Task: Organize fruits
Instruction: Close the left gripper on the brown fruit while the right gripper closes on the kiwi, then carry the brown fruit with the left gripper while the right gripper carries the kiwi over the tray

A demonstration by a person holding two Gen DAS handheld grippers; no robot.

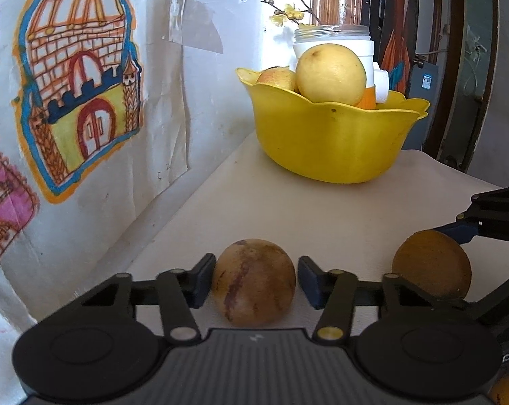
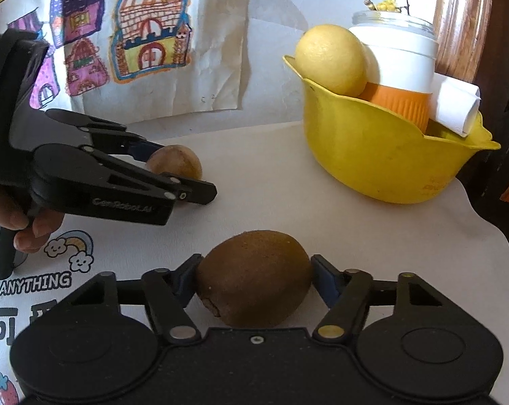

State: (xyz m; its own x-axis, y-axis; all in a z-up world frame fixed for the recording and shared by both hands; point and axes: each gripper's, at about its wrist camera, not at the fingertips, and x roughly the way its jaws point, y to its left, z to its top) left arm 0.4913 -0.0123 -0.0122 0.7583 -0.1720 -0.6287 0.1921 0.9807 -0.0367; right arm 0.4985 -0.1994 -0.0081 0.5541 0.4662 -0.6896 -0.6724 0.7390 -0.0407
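Both fruits sit on the white table in front of the yellow bowl: the kiwi nearest, the striped round fruit off to its left. This looks like the pick-up step. The right gripper has its pads against the kiwi's two ends. The left gripper is about half open around the striped fruit, one pad seemingly touching, the other just shy. Next, I'd judge, each needs a firm squeeze, a lift, then a carry over the bowl's rim.
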